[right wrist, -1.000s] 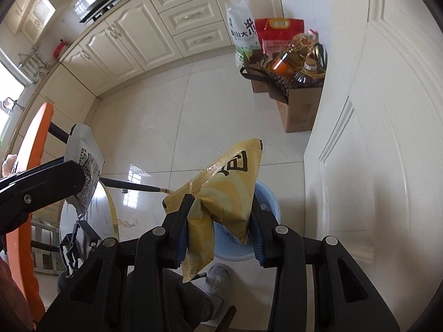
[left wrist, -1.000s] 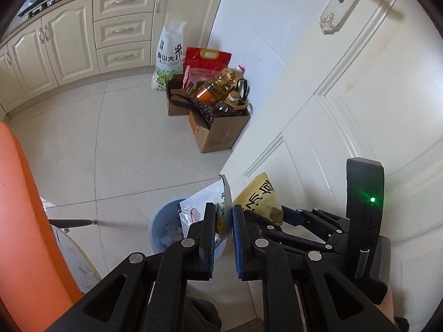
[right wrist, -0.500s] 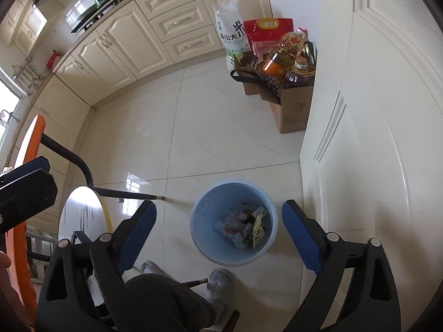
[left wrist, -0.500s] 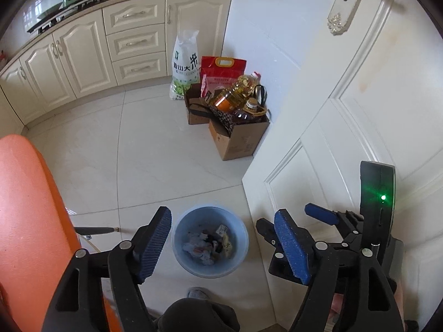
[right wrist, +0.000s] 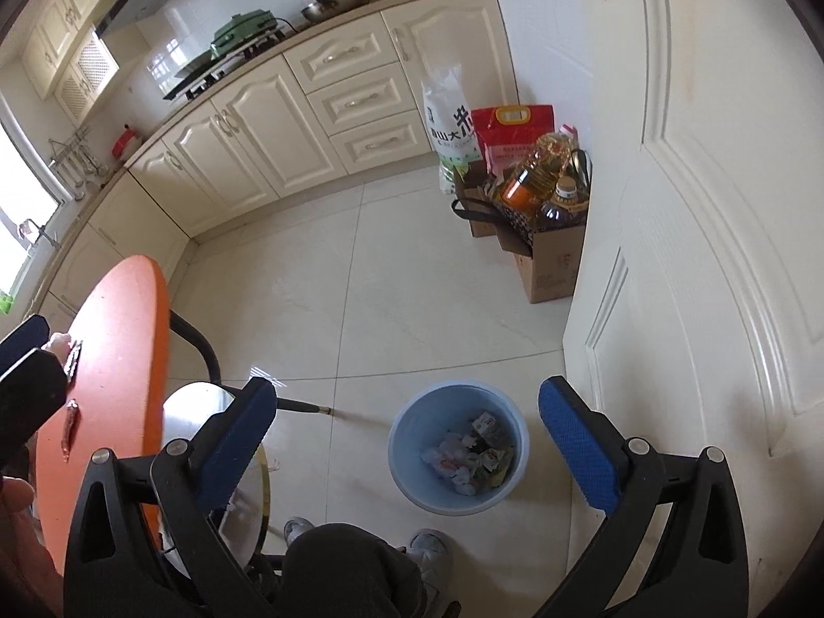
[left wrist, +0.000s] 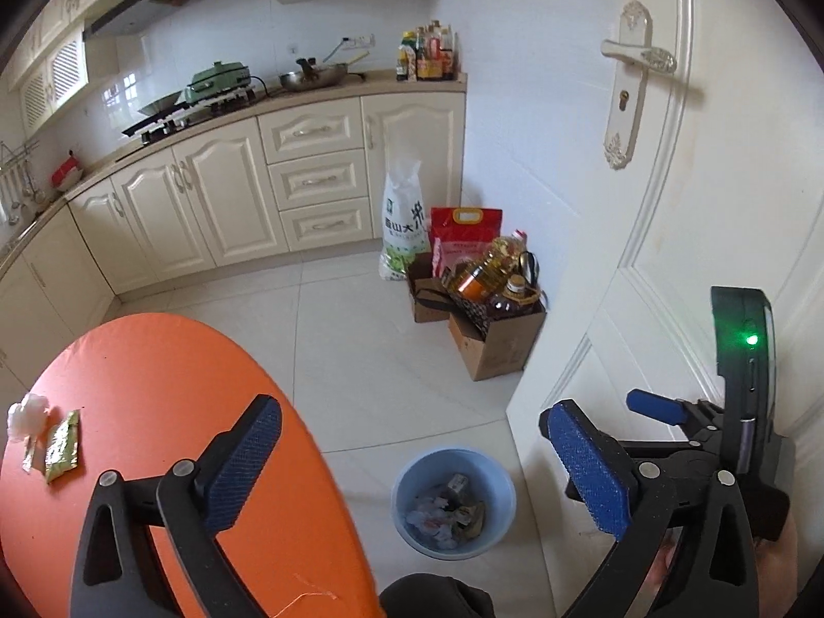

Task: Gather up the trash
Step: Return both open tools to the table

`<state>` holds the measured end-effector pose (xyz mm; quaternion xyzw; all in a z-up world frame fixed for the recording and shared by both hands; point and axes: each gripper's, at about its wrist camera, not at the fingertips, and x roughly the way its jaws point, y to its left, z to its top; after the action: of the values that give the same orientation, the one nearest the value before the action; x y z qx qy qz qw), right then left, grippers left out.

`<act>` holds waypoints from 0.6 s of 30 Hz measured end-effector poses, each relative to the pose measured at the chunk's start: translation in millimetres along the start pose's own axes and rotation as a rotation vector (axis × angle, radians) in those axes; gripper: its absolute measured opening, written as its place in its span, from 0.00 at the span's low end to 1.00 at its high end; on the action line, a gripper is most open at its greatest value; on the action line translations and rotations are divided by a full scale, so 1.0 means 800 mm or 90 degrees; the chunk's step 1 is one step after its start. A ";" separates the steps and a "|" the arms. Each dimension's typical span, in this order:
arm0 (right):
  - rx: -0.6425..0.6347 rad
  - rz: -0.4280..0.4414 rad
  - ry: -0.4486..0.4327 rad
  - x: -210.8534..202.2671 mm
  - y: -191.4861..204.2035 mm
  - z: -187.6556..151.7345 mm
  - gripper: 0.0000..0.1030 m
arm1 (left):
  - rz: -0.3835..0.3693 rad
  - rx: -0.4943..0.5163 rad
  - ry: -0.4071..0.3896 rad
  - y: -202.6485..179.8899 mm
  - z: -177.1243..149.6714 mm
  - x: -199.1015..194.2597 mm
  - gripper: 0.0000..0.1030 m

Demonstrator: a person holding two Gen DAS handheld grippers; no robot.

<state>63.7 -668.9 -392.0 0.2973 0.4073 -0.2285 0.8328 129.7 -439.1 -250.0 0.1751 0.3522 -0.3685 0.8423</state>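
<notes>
Both the left gripper (left wrist: 407, 458) and right gripper (right wrist: 407, 427) have just opened wide, holding nothing. At six o'clock, the blue bin (right wrist: 412, 489) holds wrappers, maybe tissues.

Probably "香山大米" on white sack (left wrist: 403, 226)

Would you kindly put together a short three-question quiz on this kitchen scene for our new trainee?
1. True or false: the left gripper is holding a wrapper.
2. Where does the blue bin stand? A) on the orange table B) on the floor beside the white door C) on the counter
3. Fill in: a crumpled white tissue and a green-gold packet lie on the ______ table.

Key: 1 false, both the left and the right gripper stand open and empty, jaws just opened; 2 B; 3 orange.
</notes>
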 end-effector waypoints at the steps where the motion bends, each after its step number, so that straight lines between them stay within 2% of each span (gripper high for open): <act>1: -0.004 0.005 -0.009 -0.010 0.009 0.003 1.00 | 0.004 -0.007 -0.005 0.005 -0.009 -0.012 0.99; 7: -0.058 0.049 -0.071 -0.083 0.084 0.013 1.00 | 0.031 -0.066 -0.066 0.047 -0.055 -0.095 0.99; 13: -0.144 0.104 -0.135 -0.156 0.188 0.014 1.00 | 0.068 -0.137 -0.133 0.099 -0.109 -0.201 0.99; 18: -0.206 0.151 -0.174 -0.198 0.265 0.002 1.00 | 0.126 -0.188 -0.192 0.139 -0.165 -0.295 0.99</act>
<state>107.7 -495.8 -196.6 0.1716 0.2843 -0.0992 0.9380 37.4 -174.5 -166.6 0.0270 0.2536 -0.2503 0.9339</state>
